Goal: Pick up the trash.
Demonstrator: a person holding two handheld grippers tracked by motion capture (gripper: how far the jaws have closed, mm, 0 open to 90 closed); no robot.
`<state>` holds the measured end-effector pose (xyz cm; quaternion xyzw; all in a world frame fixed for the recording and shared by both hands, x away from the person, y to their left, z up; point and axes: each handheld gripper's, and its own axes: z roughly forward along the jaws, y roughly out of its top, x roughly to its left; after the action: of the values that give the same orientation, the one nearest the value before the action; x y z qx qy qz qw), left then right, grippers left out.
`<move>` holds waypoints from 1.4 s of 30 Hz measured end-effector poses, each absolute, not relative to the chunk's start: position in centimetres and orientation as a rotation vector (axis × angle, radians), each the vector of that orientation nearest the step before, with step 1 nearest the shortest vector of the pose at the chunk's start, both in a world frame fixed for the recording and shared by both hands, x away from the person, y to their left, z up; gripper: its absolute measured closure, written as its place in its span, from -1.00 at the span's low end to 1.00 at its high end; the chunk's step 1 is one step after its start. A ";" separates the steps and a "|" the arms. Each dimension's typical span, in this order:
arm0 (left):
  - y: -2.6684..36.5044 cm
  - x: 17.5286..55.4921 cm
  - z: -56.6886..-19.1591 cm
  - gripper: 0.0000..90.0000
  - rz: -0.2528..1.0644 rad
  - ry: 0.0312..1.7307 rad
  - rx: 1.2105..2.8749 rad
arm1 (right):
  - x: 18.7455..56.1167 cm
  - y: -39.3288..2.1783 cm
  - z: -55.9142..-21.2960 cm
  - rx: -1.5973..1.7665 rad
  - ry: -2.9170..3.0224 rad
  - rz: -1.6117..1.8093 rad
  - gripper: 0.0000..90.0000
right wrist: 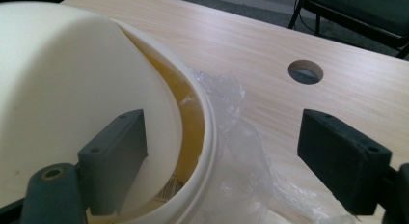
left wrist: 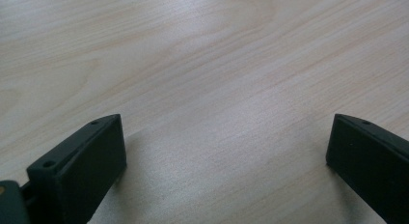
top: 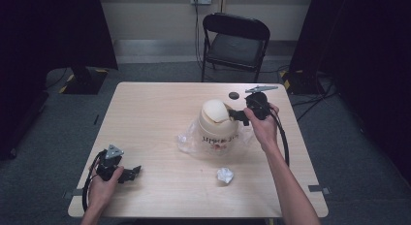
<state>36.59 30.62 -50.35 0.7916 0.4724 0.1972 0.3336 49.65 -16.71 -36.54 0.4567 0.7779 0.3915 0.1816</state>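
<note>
Right gripper (top: 236, 114) at the rim of a cream tub (top: 216, 134); left gripper (top: 136, 171) idle on the table (top: 155, 113).

The tub is seen right of the table's centre, standing on crumpled clear plastic (top: 186, 141), with its lid (top: 214, 110) tilted up. The right gripper's jaws are held apart, one jaw inside the rim against the lid, the other outside. The left gripper's jaws are spread wide above bare wood at the near left corner. A crumpled white wad (top: 225, 175) is seen nearby.

Left tongs (left wrist: 224, 171) spread wide over bare wooden table (left wrist: 207, 64).
</note>
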 end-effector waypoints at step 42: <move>30.6 36.6 -50.4 -1.00 0.511 1.237 2.059 | 51.3 -17.0 -37.9 1.390 2.226 1.160 -0.66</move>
<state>36.58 30.57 -50.38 0.7897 0.4744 0.1961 0.3361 51.31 -17.04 -37.91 0.4799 0.7687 0.4005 0.1360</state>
